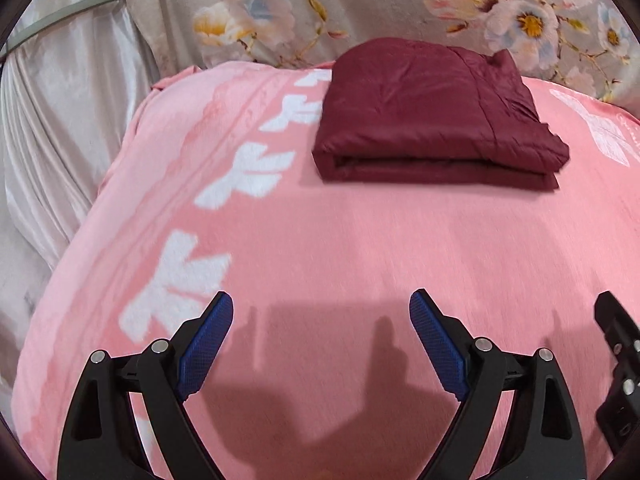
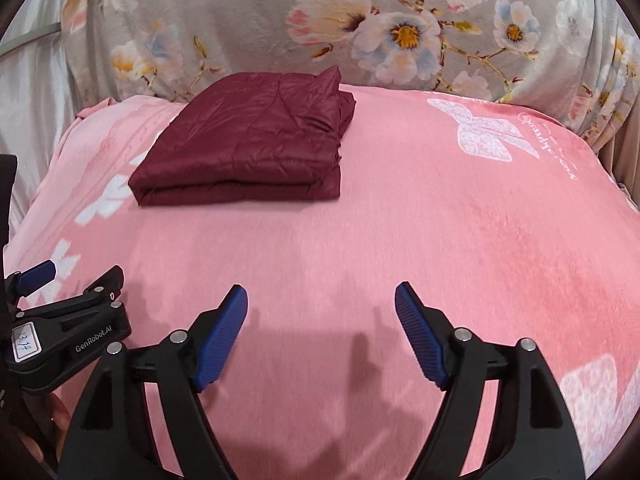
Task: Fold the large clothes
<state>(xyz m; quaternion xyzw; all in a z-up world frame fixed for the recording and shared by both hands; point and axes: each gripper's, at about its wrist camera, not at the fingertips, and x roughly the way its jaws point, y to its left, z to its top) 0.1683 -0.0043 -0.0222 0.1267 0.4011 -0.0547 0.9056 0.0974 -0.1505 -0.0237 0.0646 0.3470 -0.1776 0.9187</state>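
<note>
A dark maroon garment (image 1: 432, 116) lies folded in a flat rectangular stack on the pink blanket (image 1: 340, 240), toward the far side. It also shows in the right wrist view (image 2: 252, 148), far left of centre. My left gripper (image 1: 322, 312) is open and empty, held above the blanket well short of the garment. My right gripper (image 2: 322, 304) is open and empty too, beside the left one. The left gripper's body shows at the left edge of the right wrist view (image 2: 68, 332).
The pink blanket (image 2: 400, 240) with white flower prints covers the bed. A grey floral cloth (image 2: 320, 32) hangs behind it. Pale satin fabric (image 1: 60, 120) drapes at the left. The blanket's edge drops off at the left and right.
</note>
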